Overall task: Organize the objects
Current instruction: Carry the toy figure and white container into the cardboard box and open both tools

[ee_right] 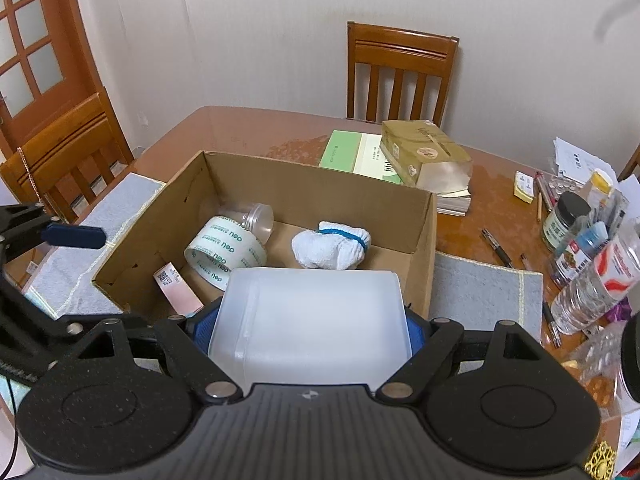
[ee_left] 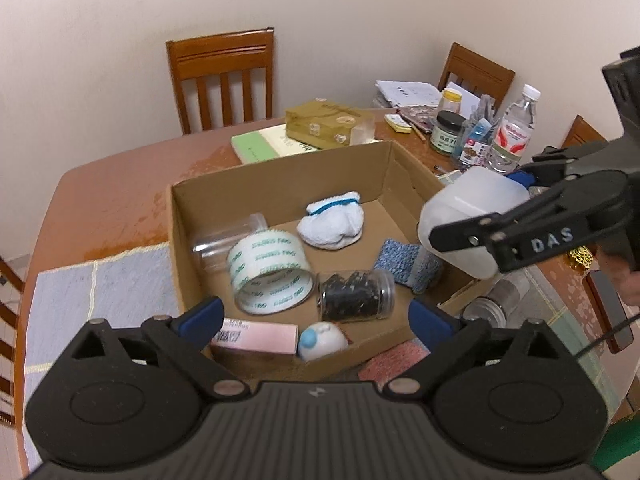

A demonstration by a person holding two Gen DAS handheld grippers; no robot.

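Note:
An open cardboard box [ee_left: 280, 176] [ee_right: 312, 196] stands on the table. In it lie a tape roll [ee_left: 270, 274] [ee_right: 224, 252], a clear cup [ee_left: 228, 240] [ee_right: 254, 218], a white sock bundle [ee_left: 332, 222] [ee_right: 330, 248], a jar of dark bits [ee_left: 356, 296], a pink carton [ee_left: 256, 338] [ee_right: 178, 288], a blue knitted cloth [ee_left: 408, 266] and a white-and-blue ball [ee_left: 322, 340]. My right gripper [ee_right: 308, 328] is shut on a translucent white plastic container [ee_right: 312, 320] [ee_left: 468, 220], held above the box's right edge. My left gripper [ee_left: 316, 320] is open and empty over the box's near edge.
Behind the box lie a green book [ee_left: 264, 144] [ee_right: 356, 156] and a gold tissue box [ee_left: 324, 122] [ee_right: 424, 154]. Bottles, jars, pens and papers [ee_left: 480, 128] [ee_right: 588, 232] crowd the right side. Grey mats [ee_left: 100, 296] [ee_right: 488, 292] flank the box. Wooden chairs [ee_left: 224, 80] surround the table.

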